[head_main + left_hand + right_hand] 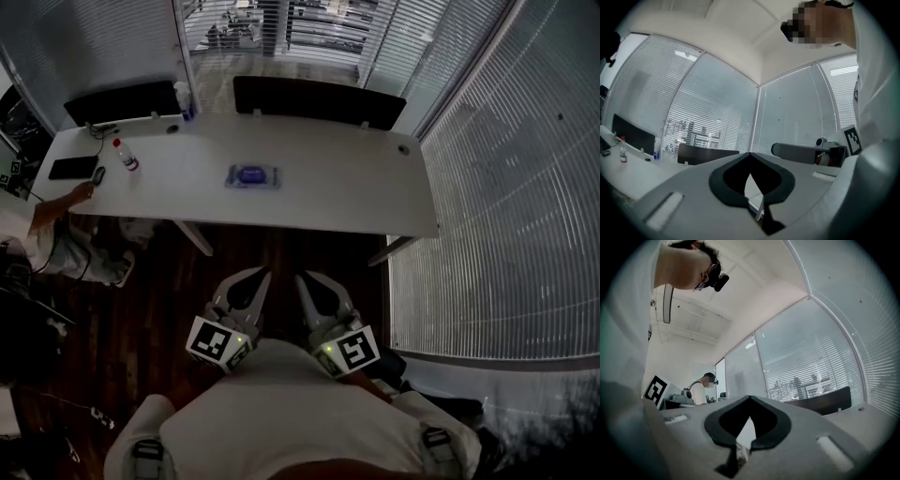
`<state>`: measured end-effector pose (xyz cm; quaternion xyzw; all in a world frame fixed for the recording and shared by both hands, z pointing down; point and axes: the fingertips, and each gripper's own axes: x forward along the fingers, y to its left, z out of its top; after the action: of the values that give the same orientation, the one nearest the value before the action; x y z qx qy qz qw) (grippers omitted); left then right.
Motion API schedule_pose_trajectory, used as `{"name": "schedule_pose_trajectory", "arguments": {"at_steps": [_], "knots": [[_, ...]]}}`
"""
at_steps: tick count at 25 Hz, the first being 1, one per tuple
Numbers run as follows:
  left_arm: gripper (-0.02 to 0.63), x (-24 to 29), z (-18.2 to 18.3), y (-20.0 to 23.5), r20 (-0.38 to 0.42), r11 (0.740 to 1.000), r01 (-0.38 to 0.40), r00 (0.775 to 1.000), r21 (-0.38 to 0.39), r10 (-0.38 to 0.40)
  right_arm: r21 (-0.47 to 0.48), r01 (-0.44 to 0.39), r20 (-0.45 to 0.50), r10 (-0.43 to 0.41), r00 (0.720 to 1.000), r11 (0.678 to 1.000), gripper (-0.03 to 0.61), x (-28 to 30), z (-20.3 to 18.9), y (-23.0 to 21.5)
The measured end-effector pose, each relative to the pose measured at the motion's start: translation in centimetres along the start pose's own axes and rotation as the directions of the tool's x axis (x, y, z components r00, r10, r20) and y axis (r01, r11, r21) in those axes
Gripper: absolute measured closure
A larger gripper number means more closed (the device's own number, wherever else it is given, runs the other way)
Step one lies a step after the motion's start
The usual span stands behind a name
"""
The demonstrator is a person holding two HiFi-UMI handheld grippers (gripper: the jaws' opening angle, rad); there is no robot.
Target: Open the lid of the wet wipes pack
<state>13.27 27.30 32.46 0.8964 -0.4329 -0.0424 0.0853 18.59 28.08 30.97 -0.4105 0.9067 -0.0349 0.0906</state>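
White desk [375, 187], wet wipes pack [251, 175] at middle; left tongs [263, 276], right tongs [302, 278] pressed together, empty.

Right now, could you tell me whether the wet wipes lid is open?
Looks shut: the wet wipes pack lies flat on the table, no raised flap visible.

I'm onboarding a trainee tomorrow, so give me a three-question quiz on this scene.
1. True or false: the left gripper touches the wet wipes pack.
2. In the head view, the bottle stands on which side of the pack: A left, B right?
3. Fill in: the jaws of the left gripper and the right gripper are both ____.
Key: 1 false; 2 A; 3 shut.
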Motion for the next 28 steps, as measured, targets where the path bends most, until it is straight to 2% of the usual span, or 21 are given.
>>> {"name": "schedule_pose_trajectory", "arguments": {"at_steps": [10,21,28], "knots": [[0.611,3.5,0.8,5.6,0.028,1.000,0.008,1.000,-0.004,-0.008,-0.041,-0.009,-0.006,0.008,1.000,0.999,0.578,6.0,-1.4,-2.1],[0.611,9.3,3.2,16.4,0.020,0.998,0.025,1.000,-0.050,-0.024,-0.010,0.011,-0.036,-0.011,0.999,1.000,0.578,18.2,-0.7,-5.4],[0.611,12.1,4.5,23.2,0.006,0.997,0.037,0.999,-0.067,-0.037,-0.035,0.024,-0.057,-0.026,0.998,0.999,0.578,25.5,-1.4,-7.1]]}}
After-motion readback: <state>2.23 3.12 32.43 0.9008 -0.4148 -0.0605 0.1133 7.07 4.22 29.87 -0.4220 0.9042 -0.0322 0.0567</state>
